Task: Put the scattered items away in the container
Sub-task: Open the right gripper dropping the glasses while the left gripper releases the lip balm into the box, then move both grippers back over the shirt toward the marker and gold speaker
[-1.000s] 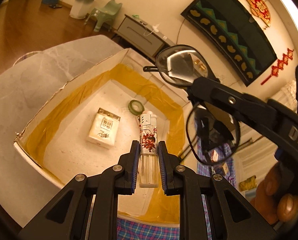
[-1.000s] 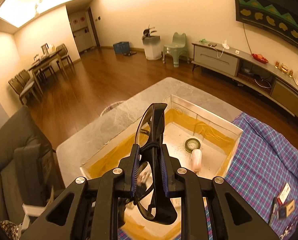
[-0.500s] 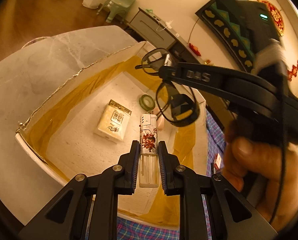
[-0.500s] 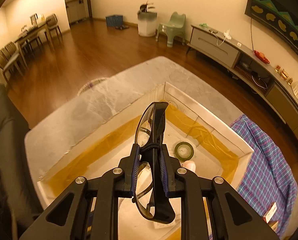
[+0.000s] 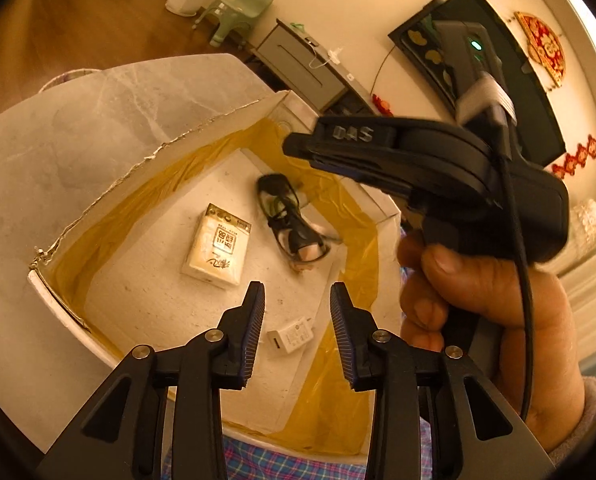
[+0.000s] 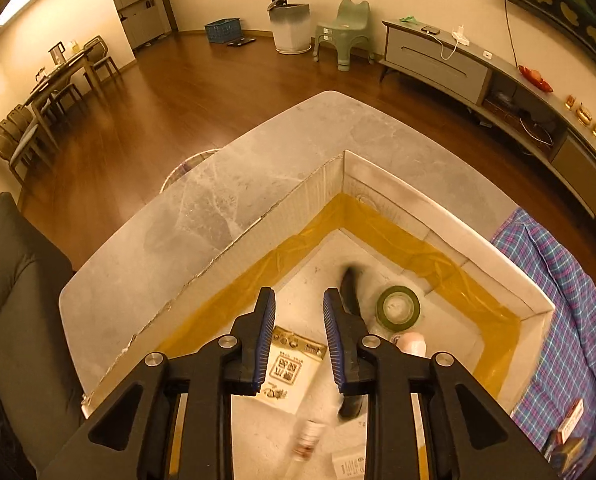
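Note:
The white box (image 5: 110,194) with yellow tape inside sits on the marble table; it also shows in the right wrist view (image 6: 450,224). My left gripper (image 5: 297,298) is open and empty above it. My right gripper (image 6: 299,308) is open and empty above the box; its body shows in the left wrist view (image 5: 418,160). The black glasses (image 5: 294,224) lie blurred on the box floor, also in the right wrist view (image 6: 350,288). The lighter (image 6: 306,440) is a blurred streak low in the box. A white packet (image 5: 218,250), a white charger (image 5: 292,336), a green tape roll (image 6: 398,306) lie inside.
The marble table (image 6: 218,208) extends left of the box. A blue plaid cloth (image 6: 570,300) with small items lies to the right. A dark sofa (image 6: 14,300) stands at the left. A pink item (image 6: 412,342) lies by the tape roll.
Both grippers have opened. The glasses dropped from the right gripper and the lighter from the left one into the box. Both look blurred from motion.

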`<state>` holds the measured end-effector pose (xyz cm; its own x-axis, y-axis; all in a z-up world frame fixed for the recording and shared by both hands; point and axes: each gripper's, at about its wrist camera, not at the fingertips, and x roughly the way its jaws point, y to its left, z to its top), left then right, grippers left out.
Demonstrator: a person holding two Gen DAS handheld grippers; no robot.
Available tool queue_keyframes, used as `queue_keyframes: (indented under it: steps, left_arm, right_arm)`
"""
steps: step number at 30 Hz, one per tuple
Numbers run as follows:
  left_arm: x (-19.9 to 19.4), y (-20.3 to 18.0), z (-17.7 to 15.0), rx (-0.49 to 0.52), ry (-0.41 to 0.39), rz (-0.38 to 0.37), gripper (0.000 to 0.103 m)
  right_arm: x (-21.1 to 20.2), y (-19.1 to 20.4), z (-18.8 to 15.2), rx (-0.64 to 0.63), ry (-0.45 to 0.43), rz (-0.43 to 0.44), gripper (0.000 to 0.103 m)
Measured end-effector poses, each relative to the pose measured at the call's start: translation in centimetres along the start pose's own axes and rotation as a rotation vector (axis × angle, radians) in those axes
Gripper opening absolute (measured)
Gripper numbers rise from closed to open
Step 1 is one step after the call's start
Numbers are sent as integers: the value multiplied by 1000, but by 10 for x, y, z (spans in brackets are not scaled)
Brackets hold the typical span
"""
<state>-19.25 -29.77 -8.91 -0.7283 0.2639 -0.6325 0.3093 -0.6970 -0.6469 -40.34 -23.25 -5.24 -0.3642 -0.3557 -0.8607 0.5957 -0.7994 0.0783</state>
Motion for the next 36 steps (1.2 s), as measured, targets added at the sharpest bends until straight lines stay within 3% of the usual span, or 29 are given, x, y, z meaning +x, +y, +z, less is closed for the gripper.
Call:
queue_keyframes:
  steps: [6, 11, 18, 21, 27, 36]
  left_arm:
    - [-1, -2, -1, 2, -5, -3, 40]
    - [-3, -2, 0, -7, -20, -5, 43]
    - [-10, -7, 0, 21, -72, 36, 48]
    - [-16, -15, -1, 75, -120, 65, 49]
    - [-36, -43, -11, 225, -274, 123, 49]
    - [-44, -85, -37, 407, -335, 16, 49]
  right_arm:
    - [-19, -19, -8, 77, -15, 62, 27]
    - [-41, -33, -18, 137, -47, 120, 34]
    - [-64, -37, -39, 165, -91, 160, 38]
    - [-86, -33, -50, 159, -177, 187, 38]
    - [-122, -25, -77, 105, -264, 211, 39]
    - [-192, -38, -145, 37, -467, 165, 47]
